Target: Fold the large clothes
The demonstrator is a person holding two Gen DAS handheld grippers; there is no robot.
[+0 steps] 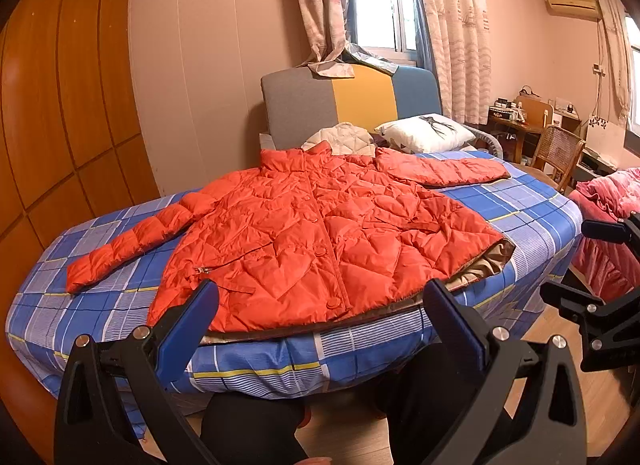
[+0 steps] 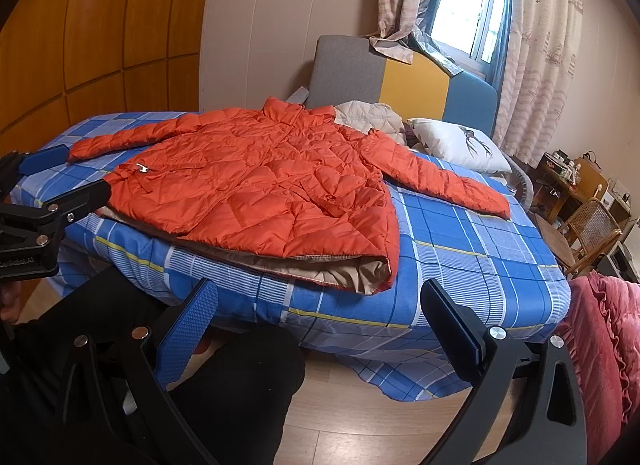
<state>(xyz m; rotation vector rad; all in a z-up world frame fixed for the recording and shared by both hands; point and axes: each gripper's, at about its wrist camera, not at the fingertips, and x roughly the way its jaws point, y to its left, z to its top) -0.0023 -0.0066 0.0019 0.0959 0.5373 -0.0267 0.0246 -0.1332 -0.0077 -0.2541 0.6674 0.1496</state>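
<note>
Lying flat, front up, the orange quilted puffer jacket (image 1: 316, 233) is spread on the blue plaid bed sheet (image 1: 532, 217), both sleeves out to the sides, hem toward the near bed edge, beige lining showing at the right hem corner. Left gripper (image 1: 320, 305) hovers short of the hem, blue-padded fingers wide apart, nothing between them; its fingertips overlap the hem in its own view, contact not clear. Right gripper (image 2: 318, 301) also spread wide and empty, near the bed's edge, apart from the jacket. Cream quilted garment (image 1: 344, 137) behind the collar is partly hidden. White printed pillow (image 1: 428, 131) near the headboard. Person's dark trouser legs (image 2: 240, 385) cut off below. Desk clutter at far right too small to identify.
</note>
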